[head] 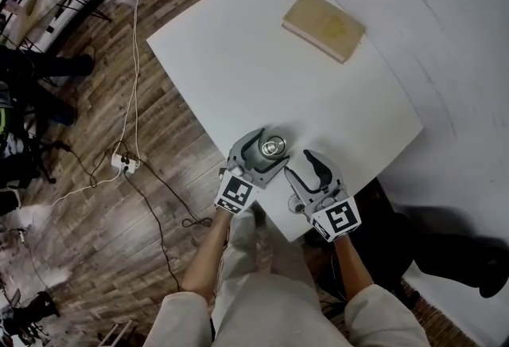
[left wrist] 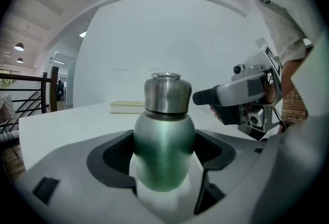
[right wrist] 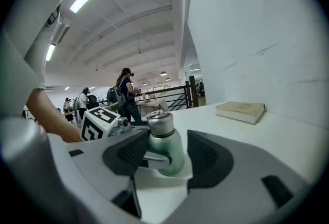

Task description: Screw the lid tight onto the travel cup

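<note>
low in the middle of the frame, my left claw (head: 269,151) squeezes the green cup (left wrist: 164,151). my right claw (head: 304,169) hangs open and empty beside it. smooth metal slips, so i'd pinch the silver lid (left wrist: 167,94) by its sides.

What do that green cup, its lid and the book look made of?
Cup: probably metal, with a matte green coat; soft sheen along its side.
Lid: bare brushed steel, it seems; grey, streaky highlights.
Book: paper, tan matte cover, likely card; pale page edges.
</note>
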Available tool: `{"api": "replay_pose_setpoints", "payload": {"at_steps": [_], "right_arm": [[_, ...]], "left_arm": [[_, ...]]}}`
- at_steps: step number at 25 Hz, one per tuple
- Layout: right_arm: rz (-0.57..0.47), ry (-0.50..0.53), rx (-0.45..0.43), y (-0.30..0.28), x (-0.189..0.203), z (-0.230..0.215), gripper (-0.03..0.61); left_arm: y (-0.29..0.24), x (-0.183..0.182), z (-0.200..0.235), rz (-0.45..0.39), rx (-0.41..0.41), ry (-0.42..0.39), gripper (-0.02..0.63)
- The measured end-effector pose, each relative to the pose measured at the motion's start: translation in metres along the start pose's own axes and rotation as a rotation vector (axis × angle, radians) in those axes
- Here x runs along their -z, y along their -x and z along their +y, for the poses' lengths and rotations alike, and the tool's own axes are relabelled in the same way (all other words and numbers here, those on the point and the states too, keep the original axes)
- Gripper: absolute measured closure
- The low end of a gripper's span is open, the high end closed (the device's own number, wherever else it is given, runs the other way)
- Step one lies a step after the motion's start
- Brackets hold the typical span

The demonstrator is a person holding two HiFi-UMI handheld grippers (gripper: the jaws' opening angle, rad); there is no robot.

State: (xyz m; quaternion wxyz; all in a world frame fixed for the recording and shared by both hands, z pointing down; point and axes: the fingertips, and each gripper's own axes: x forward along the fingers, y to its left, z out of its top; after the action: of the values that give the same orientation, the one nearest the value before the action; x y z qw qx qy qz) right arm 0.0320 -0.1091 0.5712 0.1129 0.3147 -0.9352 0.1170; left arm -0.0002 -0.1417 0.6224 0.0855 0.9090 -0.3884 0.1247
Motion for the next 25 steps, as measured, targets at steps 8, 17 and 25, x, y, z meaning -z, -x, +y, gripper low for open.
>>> {"api": "replay_pose_setpoints", "payload": {"at_steps": [8,17,25], "right_arm": [[0.005,0.033,-0.053,-0.014,-0.001,0.004,0.235],[-0.011,0.082,-0.099,-0.046,-0.018,0.014,0.275],[-0.001,0.150,-0.172,-0.062,-0.026,0.017,0.298]], "left_arm": [[0.000,0.000,0.000,0.002,0.004,-0.001,0.252],[-0.002,-0.001,0.001,0.000,0.006,0.004,0.252],[0.002,-0.001,0.002,-0.001,0.012,0.004,0.252]]}}
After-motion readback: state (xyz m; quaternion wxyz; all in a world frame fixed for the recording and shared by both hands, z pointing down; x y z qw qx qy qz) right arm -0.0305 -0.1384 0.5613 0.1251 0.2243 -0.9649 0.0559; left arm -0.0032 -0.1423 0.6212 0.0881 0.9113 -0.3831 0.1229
